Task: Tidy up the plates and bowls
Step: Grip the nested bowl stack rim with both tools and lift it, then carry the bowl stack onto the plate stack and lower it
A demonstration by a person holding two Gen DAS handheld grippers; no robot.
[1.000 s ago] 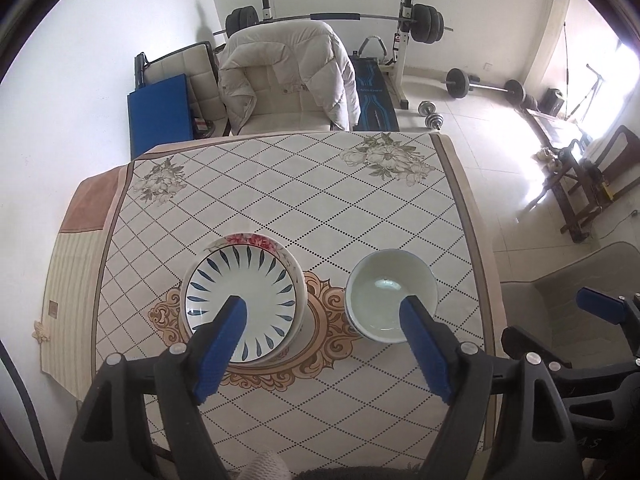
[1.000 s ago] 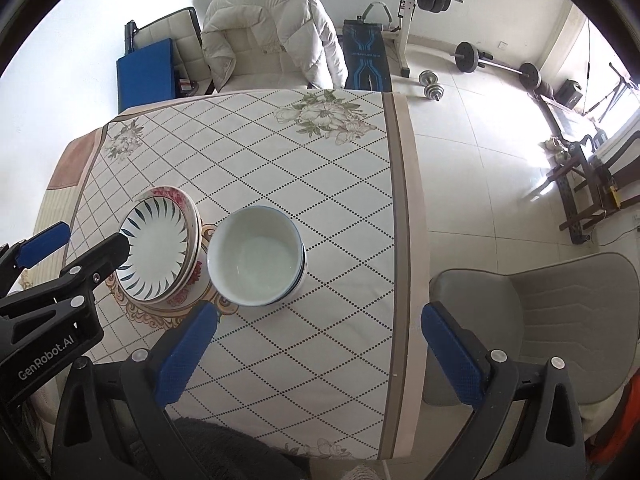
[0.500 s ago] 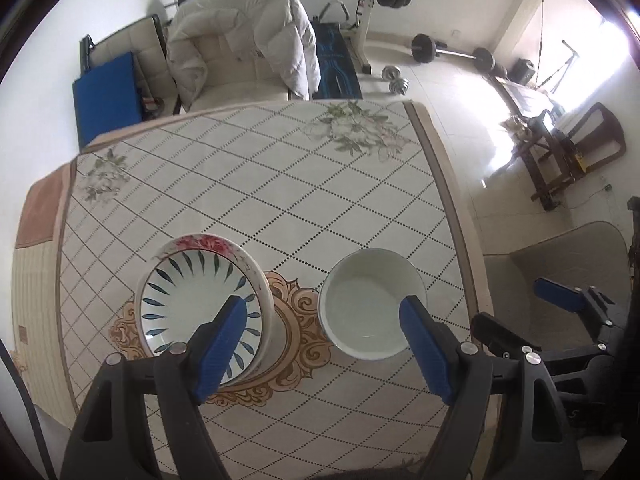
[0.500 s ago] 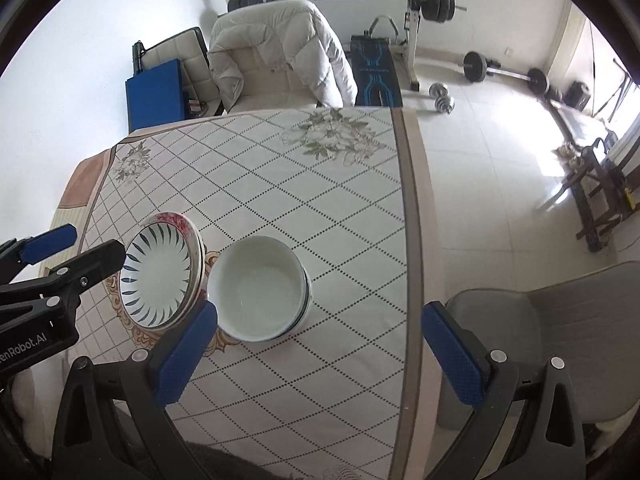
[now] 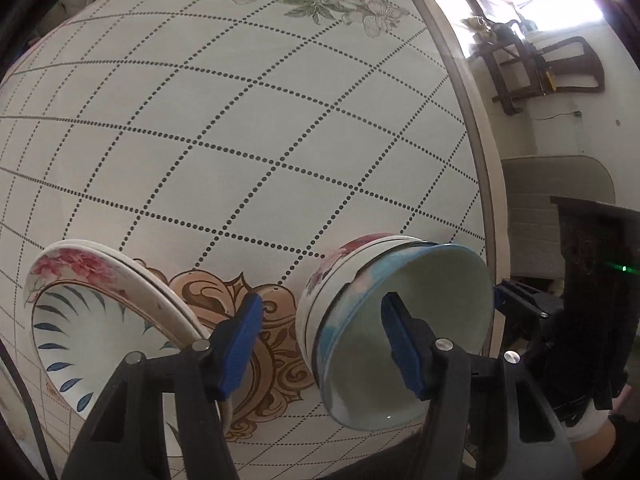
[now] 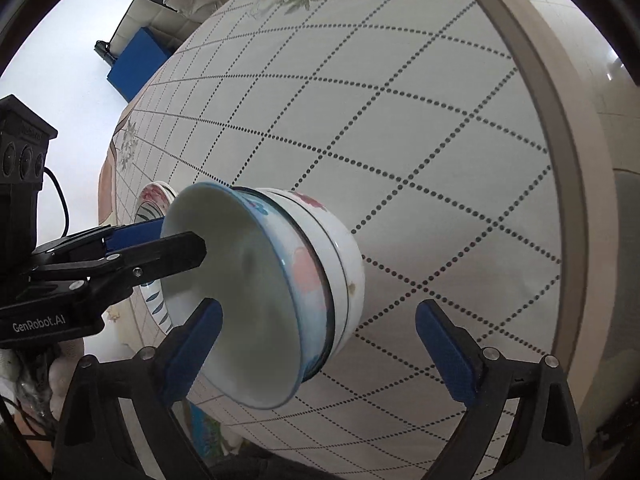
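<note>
A stack of nested white bowls (image 5: 404, 320) with blue and pink flower patterns stands on the tablecloth; it also shows in the right wrist view (image 6: 280, 292). My left gripper (image 5: 320, 336) is open and straddles the bowls' left wall, its right finger (image 5: 404, 344) inside the top bowl, its left finger outside. My right gripper (image 6: 320, 344) is open and straddles the bowls' right side, its left finger (image 6: 192, 344) inside the top bowl. A stack of plates (image 5: 100, 320) with a blue-leaf plate on top and a pink-flowered rim lies left of the bowls.
The table wears a white diamond-pattern cloth (image 5: 248, 120) with a brown border at its right edge (image 6: 560, 128). A grey chair (image 5: 556, 184) stands right of the table. A blue pad (image 6: 136, 60) and a chair stand beyond the far end.
Both grippers have dropped from high above the table down to the bowls. Each now has one finger inside the top bowl. The plates and bowls have not moved.
</note>
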